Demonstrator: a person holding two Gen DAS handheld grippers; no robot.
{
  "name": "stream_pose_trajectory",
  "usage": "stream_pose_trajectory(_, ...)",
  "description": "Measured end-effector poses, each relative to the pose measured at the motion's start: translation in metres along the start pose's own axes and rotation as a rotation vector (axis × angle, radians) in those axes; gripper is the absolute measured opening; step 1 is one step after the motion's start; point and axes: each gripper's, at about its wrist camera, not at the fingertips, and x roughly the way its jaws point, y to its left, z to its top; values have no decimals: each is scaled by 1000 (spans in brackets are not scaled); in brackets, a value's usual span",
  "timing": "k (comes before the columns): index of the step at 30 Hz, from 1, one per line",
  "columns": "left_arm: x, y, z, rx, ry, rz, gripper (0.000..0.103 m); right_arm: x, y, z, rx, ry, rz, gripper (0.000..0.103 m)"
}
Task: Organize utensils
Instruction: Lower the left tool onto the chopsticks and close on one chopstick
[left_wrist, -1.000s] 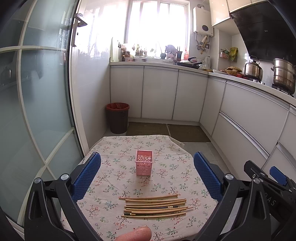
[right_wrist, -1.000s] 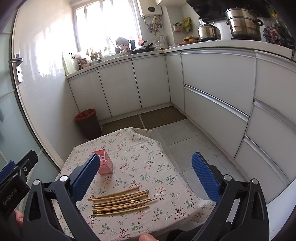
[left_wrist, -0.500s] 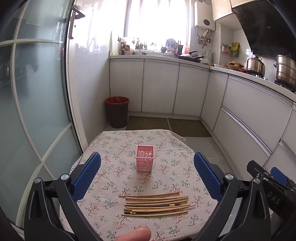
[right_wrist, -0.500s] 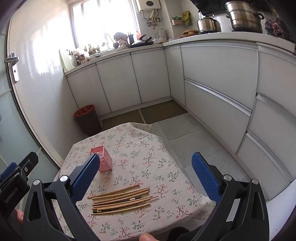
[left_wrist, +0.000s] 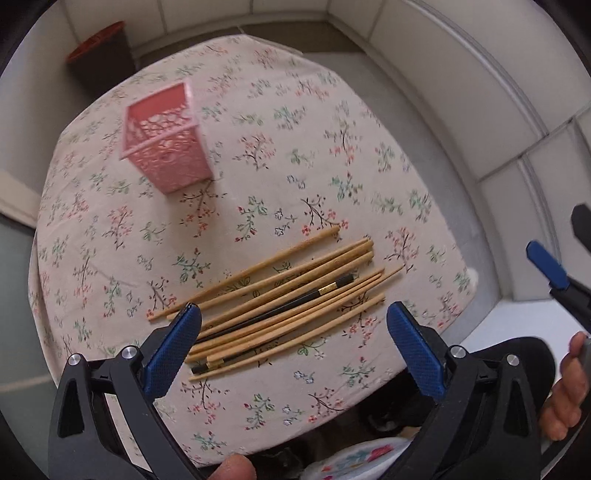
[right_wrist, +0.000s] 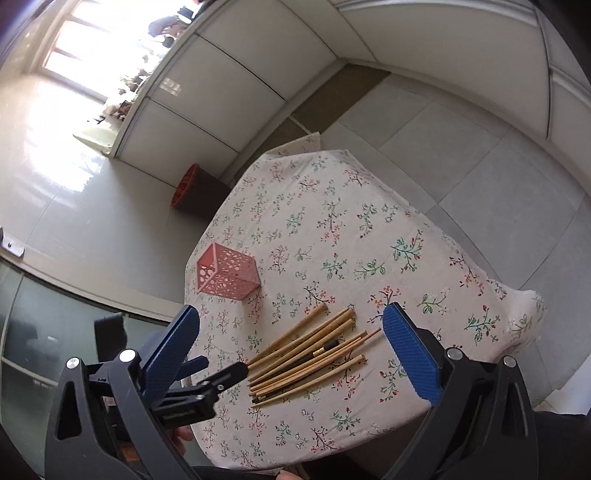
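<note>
Blue-padded left tongs (left_wrist: 293, 325) wide open above chopsticks (left_wrist: 280, 295), right tongs (right_wrist: 291, 328) likewise, both tilted down

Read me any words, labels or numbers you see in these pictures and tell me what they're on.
Small white print on the black body of the left hand-held gripper, seen in the right wrist view: too small and blurred to read.
No other text: none on the pink basket, chopsticks or tablecloth.
</note>
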Motion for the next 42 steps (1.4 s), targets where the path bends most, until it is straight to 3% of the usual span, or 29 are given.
stream_pose_trajectory(5,60,-17,38,168,129,58,95,26,-31,15,76,45,-10,97)
stream_pose_trajectory(8,82,-23,53,266,183,96,84,32,-44,20,101,59,-24,97)
stream_pose_trajectory(10,94,-24,59,316,210,120,69,35,-50,23,119,68,-32,97)
stream_pose_trajectory(11,99,-24,61,329,226,123,66,36,-53,24,129,75,-33,97)
stream_pose_trajectory(16,113,-21,63,394,271,94,61,46,-61,20,167,123,-42,97)
stream_pose_trajectory(19,126,-17,62,417,292,109,62,50,-58,15,161,137,-58,97)
stream_pose_trajectory(24,130,-4,61,450,254,46,55,55,-58,2,177,157,-119,97)
stream_pose_trajectory(28,121,-8,51,505,216,28,16,66,-67,-16,278,217,-143,96)
stream_pose_trajectory(31,117,-5,44,532,183,30,14,81,-71,-36,372,284,-123,95)
stream_pose_trajectory(33,108,4,39,517,149,32,12,91,-66,-48,392,320,-124,89)
stream_pose_trajectory(35,99,14,25,517,84,68,10,98,-61,-59,411,326,-142,86)
stream_pose_trajectory(37,84,25,18,485,22,48,10,105,-54,-69,424,332,-163,81)
stream_pose_trajectory(41,28,50,-3,411,-122,40,7,122,-45,-84,447,339,-211,60)
stream_pose_trajectory(42,12,58,-9,391,-157,38,7,128,-46,-87,464,341,-235,47)
